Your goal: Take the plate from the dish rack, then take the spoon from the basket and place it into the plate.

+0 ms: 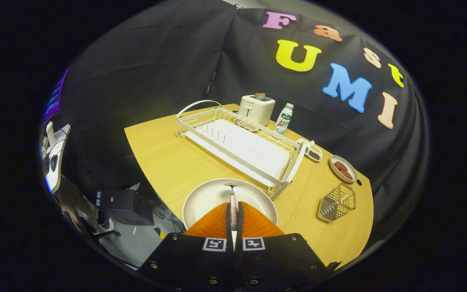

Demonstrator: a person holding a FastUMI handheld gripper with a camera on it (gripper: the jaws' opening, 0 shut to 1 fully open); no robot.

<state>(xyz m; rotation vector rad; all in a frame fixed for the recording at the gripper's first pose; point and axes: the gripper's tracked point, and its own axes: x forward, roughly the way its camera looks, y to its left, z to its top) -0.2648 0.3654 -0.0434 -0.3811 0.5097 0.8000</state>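
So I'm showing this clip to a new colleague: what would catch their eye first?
Probably the gripper, its fingers closed on a spoon held over the white plate on the wooden table. Beyond the plate lies the white dish rack, with a toaster and a bottle behind it. A wire basket stands beside the plate.

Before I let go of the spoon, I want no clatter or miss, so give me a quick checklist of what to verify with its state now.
1. Thin metal spoon pinched between the tongs: ok, both fingers press on it.
2. Round white plate out of the white wire dish rack and flat on the wooden table: ok.
3. Spoon tip over the plate's middle: ok.
4. Spoon touching the plate: cannot tell.
5. Small wire basket apart from the plate: ok.
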